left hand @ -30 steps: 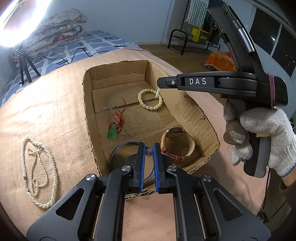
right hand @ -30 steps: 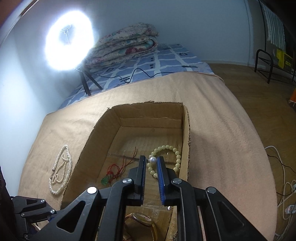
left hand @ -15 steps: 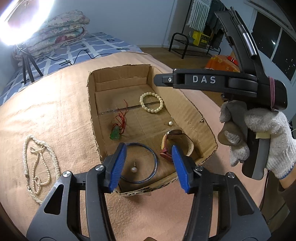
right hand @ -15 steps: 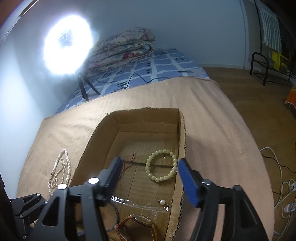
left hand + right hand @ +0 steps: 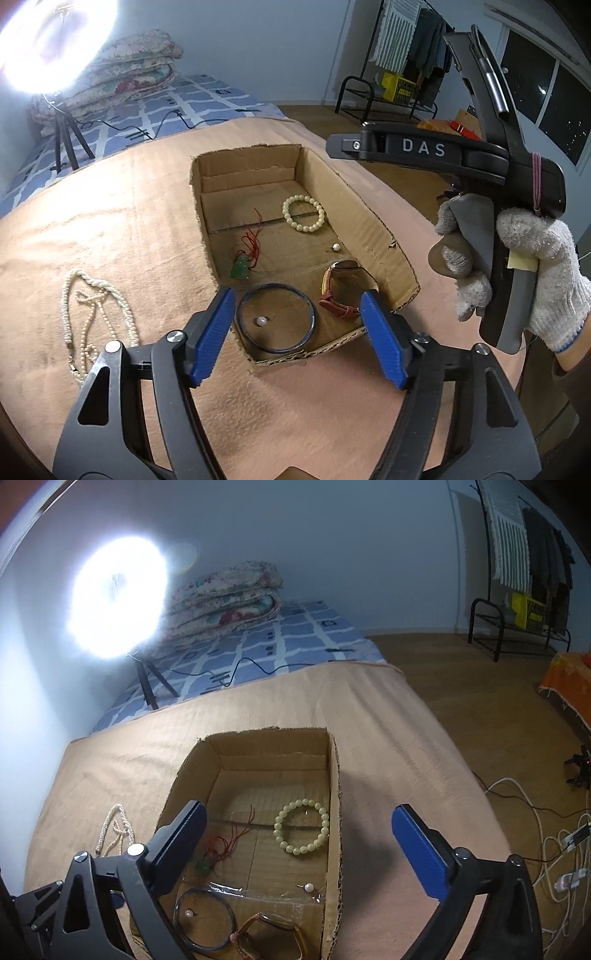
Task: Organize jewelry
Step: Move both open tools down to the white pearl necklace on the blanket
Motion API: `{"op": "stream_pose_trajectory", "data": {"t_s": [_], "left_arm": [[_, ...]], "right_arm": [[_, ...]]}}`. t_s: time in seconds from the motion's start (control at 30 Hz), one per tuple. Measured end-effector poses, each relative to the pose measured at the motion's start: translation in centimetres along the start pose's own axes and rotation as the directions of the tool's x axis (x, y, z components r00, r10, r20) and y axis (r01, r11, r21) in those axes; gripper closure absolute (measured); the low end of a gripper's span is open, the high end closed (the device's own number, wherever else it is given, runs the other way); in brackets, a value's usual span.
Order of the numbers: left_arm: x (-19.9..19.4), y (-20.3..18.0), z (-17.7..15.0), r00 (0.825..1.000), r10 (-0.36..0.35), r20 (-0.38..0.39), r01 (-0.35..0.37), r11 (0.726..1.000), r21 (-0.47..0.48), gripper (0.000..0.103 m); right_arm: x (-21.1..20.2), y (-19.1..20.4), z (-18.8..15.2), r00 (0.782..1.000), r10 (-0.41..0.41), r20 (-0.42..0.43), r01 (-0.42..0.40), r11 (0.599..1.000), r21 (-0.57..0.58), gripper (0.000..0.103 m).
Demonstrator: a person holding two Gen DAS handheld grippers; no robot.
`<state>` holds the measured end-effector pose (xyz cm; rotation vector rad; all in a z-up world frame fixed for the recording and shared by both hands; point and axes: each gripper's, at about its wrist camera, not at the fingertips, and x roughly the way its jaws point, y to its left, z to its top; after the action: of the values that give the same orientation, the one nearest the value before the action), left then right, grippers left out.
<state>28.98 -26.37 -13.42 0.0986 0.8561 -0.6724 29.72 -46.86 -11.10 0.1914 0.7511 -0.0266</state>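
Observation:
An open cardboard box [image 5: 369, 229] on the tan cloth holds a pale bead bracelet [image 5: 303, 214], a green pendant on red cord [image 5: 241, 269], a watch [image 5: 341, 273] and a dark bangle [image 5: 275, 317]. One pearl earring [image 5: 261, 321] lies inside the bangle, another [image 5: 335, 247] near the right wall. My left gripper [image 5: 297, 299] hangs above the box's near end, jaws opening, nothing between them. My right gripper [image 5: 299, 812] hovers over the box, jaws opening wide and empty; a gloved hand [image 5: 535, 280] holds it. A pearl necklace [image 5: 92, 317] lies on the cloth to the left.
A bright ring light on a tripod [image 5: 147, 686] stands behind the cloth, beside folded quilts [image 5: 225, 602] on a blue checked sheet. Cables [image 5: 546, 834] trail on the wooden floor at the right. A clothes rack [image 5: 517, 590] stands at the far right.
Both grippers were shut on a pearl earring each. Both have opened and risen, and the two earrings now lie in the box.

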Motion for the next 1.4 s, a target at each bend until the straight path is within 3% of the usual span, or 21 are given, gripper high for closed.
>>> {"op": "stream_pose_trajectory", "data": {"t_s": [0.4,0.6,0.8,1.03,1.23,1.4], "left_arm": [[-4.3,3.6,-0.6,0.998,0.053,0.039,-0.053,0.999,0.005,0.025],[-6.3,7.9,-1.5,0.994,0.099,0.036,-0.099,0.995,-0.013,0.025],[-7.5,14.2,-2.1,0.99,0.141,0.03,-0.136,0.983,-0.121,0.025],[-7.8,19.9,-2.1,0.983,0.178,0.035,-0.164,0.955,-0.247,0.025],[-6.0,23.5,-3.0,0.988,0.156,-0.009,-0.151,0.934,-0.323,0.039],[-4.1,25.9,-3.9,0.994,0.104,-0.042,-0.113,0.91,-0.4,0.049]], "right_arm": [[-3.5,2.5,-0.5,0.999,0.024,0.035,-0.022,0.999,-0.036,0.0],[-5.7,4.6,-1.0,0.995,0.078,0.055,-0.075,0.995,-0.058,0.0],[-7.6,7.6,-2.4,0.988,0.147,0.052,-0.141,0.984,-0.106,0.003],[-7.8,11.4,-5.2,0.969,0.247,-0.021,-0.248,0.958,-0.147,0.021],[-5.9,15.0,-7.2,0.939,0.32,-0.124,-0.34,0.921,-0.192,0.04],[-3.5,18.1,-9.0,0.917,0.334,-0.218,-0.378,0.902,-0.208,0.046]]}}
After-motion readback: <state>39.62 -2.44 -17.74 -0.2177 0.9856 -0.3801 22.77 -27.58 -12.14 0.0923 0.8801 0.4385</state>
